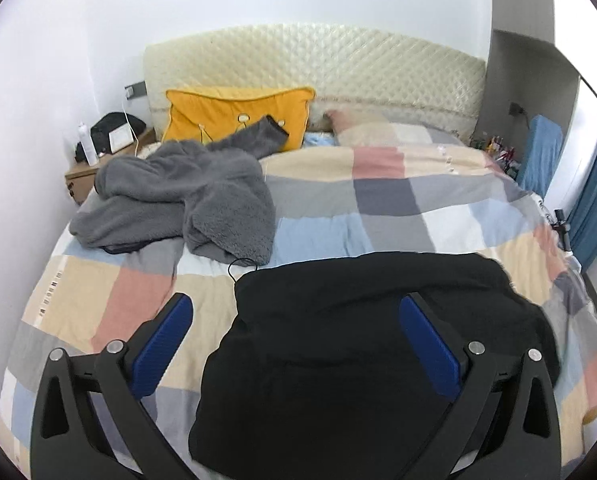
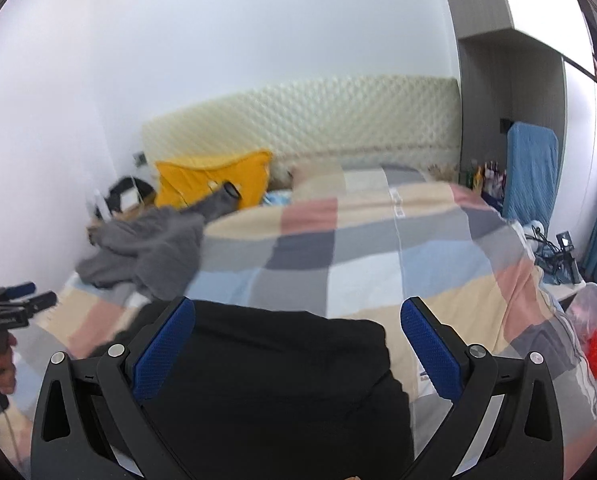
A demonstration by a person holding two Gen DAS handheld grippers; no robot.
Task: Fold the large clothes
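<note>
A black garment (image 1: 358,344) lies bunched on the near part of the checkered bed cover (image 1: 378,208). My left gripper (image 1: 294,312) is open above its left part, blue pads wide apart and empty. In the right wrist view the same black garment (image 2: 266,384) lies below my right gripper (image 2: 296,316), which is open and empty. My left gripper also shows at the left edge of the right wrist view (image 2: 26,296), held in a hand. A grey fleece garment (image 1: 186,196) lies crumpled at the bed's far left, and it shows in the right wrist view too (image 2: 146,248).
A yellow pillow (image 1: 238,116) leans on the cream quilted headboard (image 1: 318,68). A wooden nightstand (image 1: 86,176) with a bottle and black bag stands left of the bed. A blue cloth-covered item (image 2: 532,168), cables and plastic bags (image 2: 588,320) are at the right.
</note>
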